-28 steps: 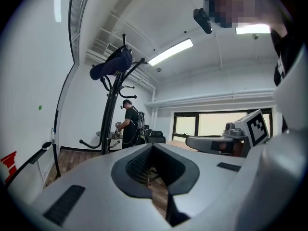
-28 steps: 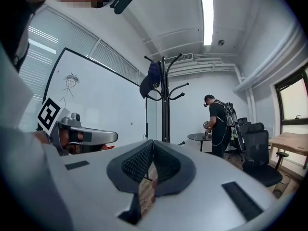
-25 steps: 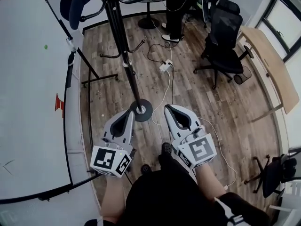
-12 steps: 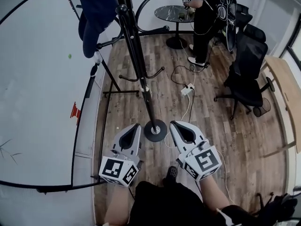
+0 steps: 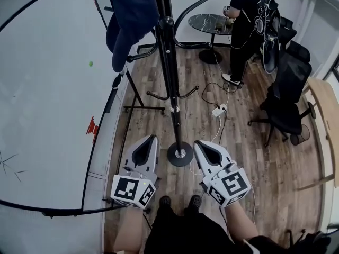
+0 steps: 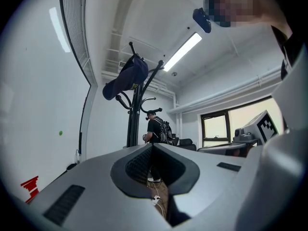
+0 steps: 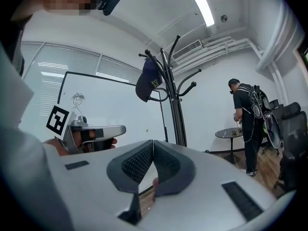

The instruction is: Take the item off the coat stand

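Dark blue fabric cap (image 5: pixel 131 20) hangs on an upper hook of the black metal coat stand (image 5: pixel 168 62), on the side of the pole towards the white board wall (image 5: pixel 47 89). Nothing is touching it.

Left gripper (image 5: pixel 153 138) and right gripper (image 5: pixel 197 143) are held low, one on either side of the stand's round base (image 5: pixel 180 155) and well below the cap. The left gripper view shows its jaws pressed together with nothing between them. The right gripper view shows the same.

Assessment: approach stage, with no grasp begun. The next move calls for:
- raising one gripper to hook height and parting its jaws;
- closing on the cap's brim or crown;
- lifting the cap up and clear of the curved hook tip, so the stand is not dragged.

A person in black clothing (image 5: pixel 246 15) stands beyond the stand, well apart from the work.
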